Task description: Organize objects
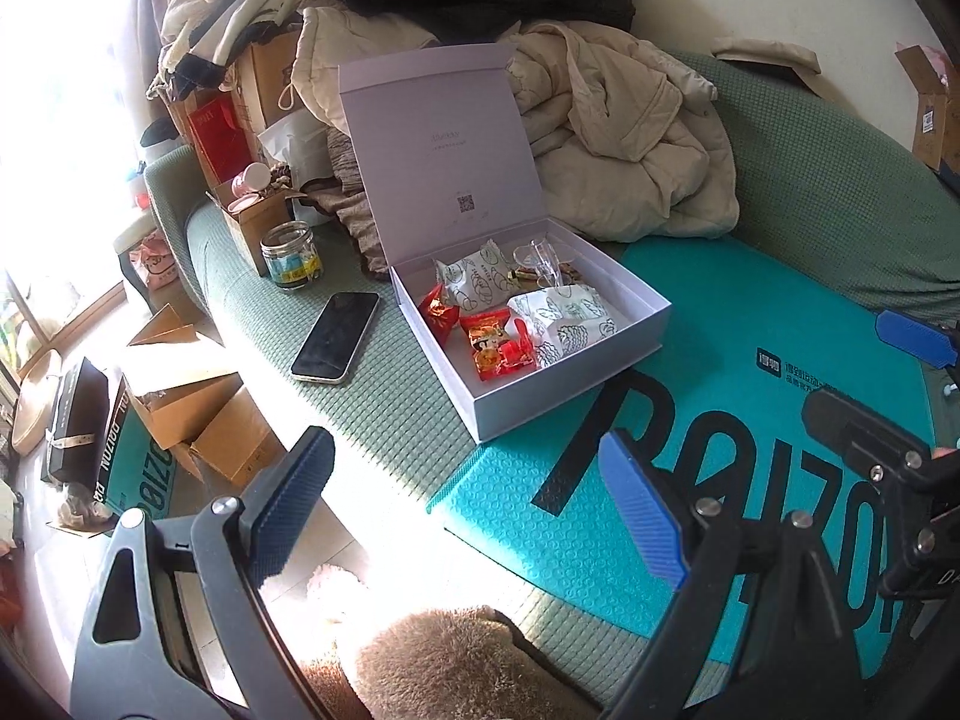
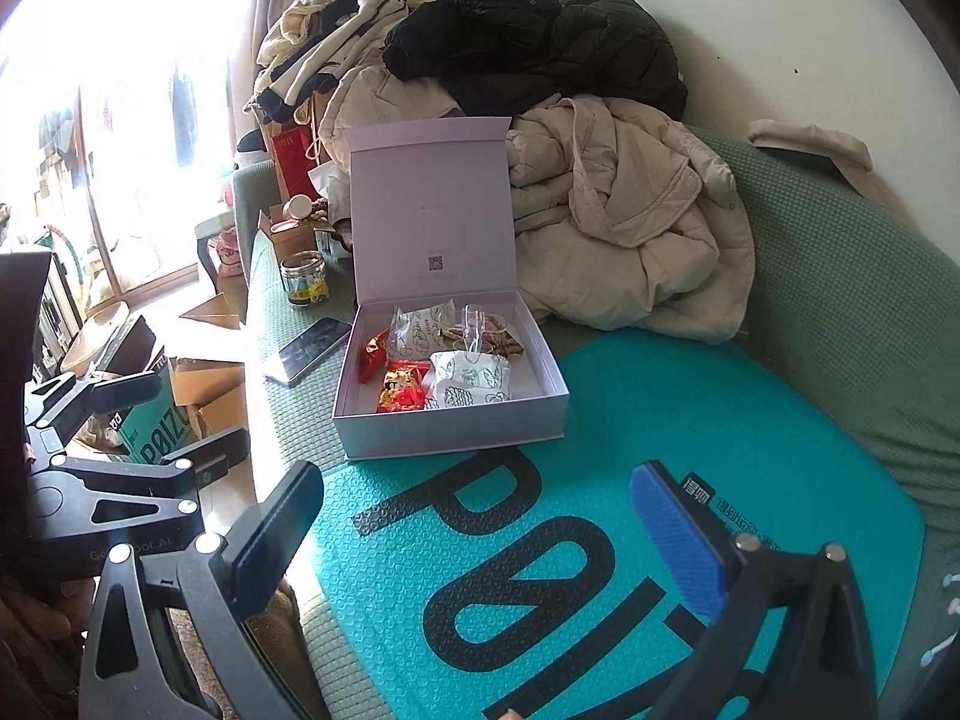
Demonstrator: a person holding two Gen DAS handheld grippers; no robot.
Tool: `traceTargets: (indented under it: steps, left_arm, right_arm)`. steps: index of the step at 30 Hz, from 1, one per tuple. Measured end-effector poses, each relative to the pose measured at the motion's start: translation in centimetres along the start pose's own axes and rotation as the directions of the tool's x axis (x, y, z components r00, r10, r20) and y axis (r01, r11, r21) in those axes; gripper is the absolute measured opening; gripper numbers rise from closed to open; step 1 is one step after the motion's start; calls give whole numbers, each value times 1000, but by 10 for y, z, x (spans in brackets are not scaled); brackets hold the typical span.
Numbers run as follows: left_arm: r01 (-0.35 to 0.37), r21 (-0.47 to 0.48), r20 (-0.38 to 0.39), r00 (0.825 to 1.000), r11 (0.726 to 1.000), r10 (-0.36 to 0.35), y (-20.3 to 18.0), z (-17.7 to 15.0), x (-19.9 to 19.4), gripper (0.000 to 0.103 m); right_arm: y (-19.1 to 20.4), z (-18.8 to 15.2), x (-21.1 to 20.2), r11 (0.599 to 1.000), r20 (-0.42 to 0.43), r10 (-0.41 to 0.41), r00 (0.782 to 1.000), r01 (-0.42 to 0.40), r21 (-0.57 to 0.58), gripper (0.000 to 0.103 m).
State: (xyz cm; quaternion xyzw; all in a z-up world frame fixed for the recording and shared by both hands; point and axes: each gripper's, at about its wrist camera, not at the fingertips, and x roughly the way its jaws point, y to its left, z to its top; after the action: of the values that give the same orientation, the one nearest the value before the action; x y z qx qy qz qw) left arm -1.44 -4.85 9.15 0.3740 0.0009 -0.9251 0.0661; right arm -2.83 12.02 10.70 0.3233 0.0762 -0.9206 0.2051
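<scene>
Snacks [image 1: 510,312] crinkle in rigid cardboard box [image 1: 540,408] (both claws gape, empty).

Strong daylight pours in from the tall window [image 2: 120,150] on the left, blown out to white in both views, with a glaring patch washing out the pale floor [image 1: 372,516] below the green textured sofa seat [image 1: 384,420]. The middle is sharp; fisheye curvature bends the edges, and corners fall black.

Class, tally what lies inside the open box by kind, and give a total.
White printed packets: 2
Red wrapped sweets: 2
Clear plastic cup: 1
Total: 5; smaller sweets behind the cup are too unclear to count.
</scene>
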Motion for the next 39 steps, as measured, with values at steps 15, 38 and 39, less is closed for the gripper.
traceTargets:
  steps: [15, 38, 39]
  left_arm:
    - [-23, -5, 6, 1000, 1000, 23, -2, -30, -13, 90]
    - [5, -49, -11, 1000, 999, -6, 9, -34, -7, 90]
    - [4, -47, -12, 1000, 999, -5, 9, -34, -7, 90]
  right_arm:
    - [7, -25, -5, 1000, -15, 1, 1000, -1, -10, 103]
    - [20, -22, 8, 999, -25, 23, 999, -24, -38, 103]
    - [20, -22, 9, 999, -25, 23, 999, -24, -39, 103]
